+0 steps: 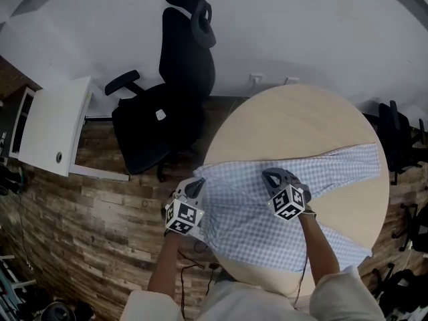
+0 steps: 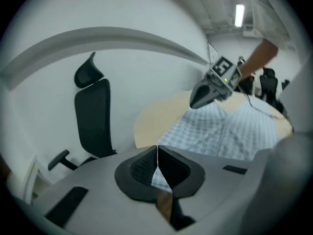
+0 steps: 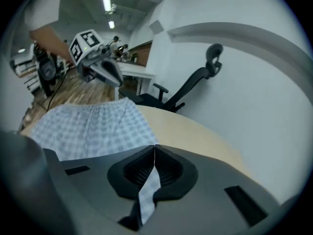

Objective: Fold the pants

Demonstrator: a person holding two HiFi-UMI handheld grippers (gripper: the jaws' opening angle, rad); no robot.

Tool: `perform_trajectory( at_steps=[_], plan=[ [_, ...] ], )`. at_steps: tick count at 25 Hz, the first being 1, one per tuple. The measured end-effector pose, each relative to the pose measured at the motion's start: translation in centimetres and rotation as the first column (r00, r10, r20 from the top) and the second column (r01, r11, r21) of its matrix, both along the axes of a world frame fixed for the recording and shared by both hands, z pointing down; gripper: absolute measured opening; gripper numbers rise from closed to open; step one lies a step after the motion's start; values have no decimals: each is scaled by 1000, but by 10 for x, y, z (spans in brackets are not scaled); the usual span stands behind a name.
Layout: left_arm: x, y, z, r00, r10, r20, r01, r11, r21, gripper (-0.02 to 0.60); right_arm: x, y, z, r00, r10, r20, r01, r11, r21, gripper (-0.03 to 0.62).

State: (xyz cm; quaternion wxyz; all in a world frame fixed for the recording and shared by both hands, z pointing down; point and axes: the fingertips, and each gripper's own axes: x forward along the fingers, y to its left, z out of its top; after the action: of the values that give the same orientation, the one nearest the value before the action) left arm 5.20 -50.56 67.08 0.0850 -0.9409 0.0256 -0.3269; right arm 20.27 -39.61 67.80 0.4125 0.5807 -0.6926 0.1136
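Left claw and right claw pinch checked pants on a round table, black chair and plank floor beyond.

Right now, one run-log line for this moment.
left gripper: shut on checked pants, left edge | right gripper: shut on checked pants, middle | checked pants: spread on round table

Far half of table is lying bare, giving passage | pants are covering near half | chair is standing just off left rim, blocking approach | dark chairs are crowding right rim | floor at left is lying open
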Motion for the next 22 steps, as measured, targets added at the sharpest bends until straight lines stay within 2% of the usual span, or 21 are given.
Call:
perform_trajectory(
  at_steps=[1, 2, 4, 6, 7, 8, 9, 10, 11, 12, 13, 14, 16, 18, 22],
  plan=[
    [2, -6, 6, 997, 55, 59, -59, 996, 70, 31, 0, -7, 6, 996, -64, -58, 62, 997, -37, 28],
    [3, -12, 12, 986, 109, 125, -126, 982, 139, 31, 0, -12, 12, 985, -131, -114, 123, 989, -78, 28],
    [4, -22, 25, 942, 201, 268, -269, 931, 246, 31, -1, -20, 23, 940, -267, -213, 234, 958, -168, 28],
    [7, -28, 35, 883, 270, 384, -396, 868, 300, 31, -1, -25, 33, 886, -377, -271, 313, 916, -250, 28],
    [10, -30, 39, 859, 297, 417, -439, 845, 304, 31, -1, -27, 38, 869, -411, -277, 336, 899, -281, 28],
    [13, -31, 41, 846, 316, 429, -461, 839, 290, 31, -1, -29, 42, 865, -427, -263, 346, 888, -304, 28],
    [17, -31, 41, 845, 328, 421, -459, 849, 260, 32, 0, -31, 45, 874, -427, -233, 346, 882, -319, 29],
    [20, -31, 41, 851, 334, 404, -444, 870, 216, 32, 0, -33, 48, 889, -415, -192, 340, 881, -330, 32],
    [23, -32, 41, 856, 338, 391, -426, 890, 165, 32, 1, -34, 49, 906, -399, -144, 333, 879, -341, 76],
    [24, -32, 43, 854, 343, 391, -414, 903, 112, 35, 2, -35, 51, 918, -386, -97, 329, 874, -358, 168],
    [23, -32, 47, 842, 354, 407, -411, 909, 60, 77, 4, -35, 53, 924, -378, -61, 329, 865, -379, 192],
    [21, -32, 52, 821, 369, 435, -415, 910, 12, 169, 7, -36, 55, 926, -375, -36, 331, 855, -400, 192],
    [18, -32, 63, 778, 396, 487, -428, 902, -49, 204, 15, -38, 60, 928, -372, -2, 333, 834, -439, 192],
    [18, -34, 72, 757, 407, 512, -435, 898, -70, 204, 20, -38, 64, 929, -368, 30, 338, 814, -473, 192],
    [17, -34, 83, 729, 437, 526, -431, 891, -142, 192, 18, -36, 71, 921, -380, 84, 365, 771, -521, 180]
  ],
)
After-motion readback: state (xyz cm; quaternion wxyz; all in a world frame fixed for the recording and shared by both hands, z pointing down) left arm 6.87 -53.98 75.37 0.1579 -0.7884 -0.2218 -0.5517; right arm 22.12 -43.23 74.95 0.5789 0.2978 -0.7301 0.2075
